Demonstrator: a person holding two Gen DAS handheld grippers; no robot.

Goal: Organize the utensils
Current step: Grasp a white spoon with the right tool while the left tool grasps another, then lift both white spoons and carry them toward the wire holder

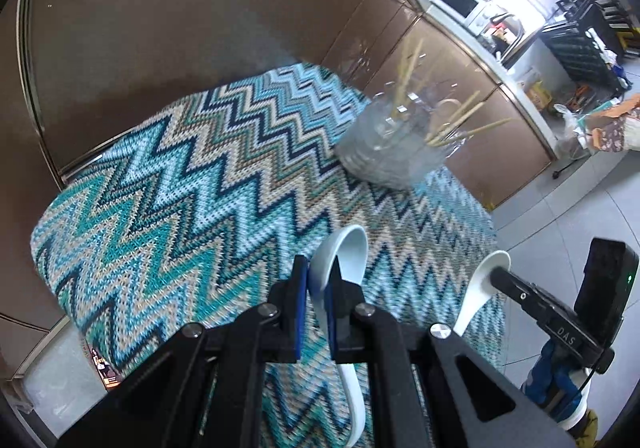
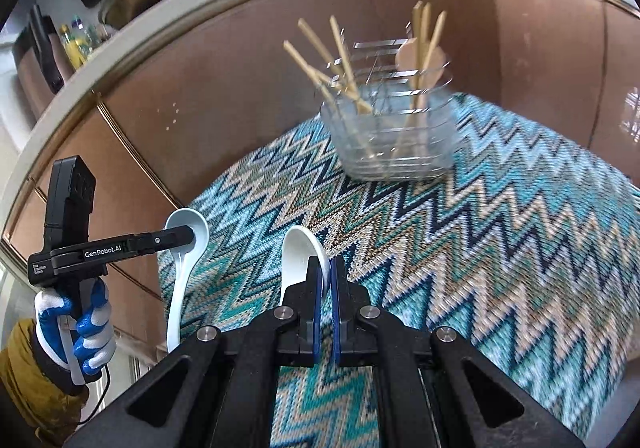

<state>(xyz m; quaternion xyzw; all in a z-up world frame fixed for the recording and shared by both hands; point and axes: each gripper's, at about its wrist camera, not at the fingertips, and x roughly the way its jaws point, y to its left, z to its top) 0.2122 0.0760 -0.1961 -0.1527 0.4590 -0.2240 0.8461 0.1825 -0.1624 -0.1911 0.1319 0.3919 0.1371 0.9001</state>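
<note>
The left gripper (image 1: pixel 320 284) pinches a pale blue spoon (image 1: pixel 340 248) by the bowl's rim, handle hanging below the fingers; the right gripper (image 2: pixel 326 280) is pressed onto a white spoon (image 2: pixel 302 248) the same way; both spoons are clear of the zigzag cloth (image 2: pixel 480 248); farther back on the cloth stands a clear holder (image 2: pixel 394 140), chopsticks (image 2: pixel 320 60) leaning in one side, a wooden spoon (image 2: pixel 416 56) upright in the other.

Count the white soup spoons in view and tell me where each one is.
2. One white spoon is clamped in the left gripper; the other white spoon is clamped in the right gripper. Both hang above the zigzag cloth. None shows elsewhere.
</note>
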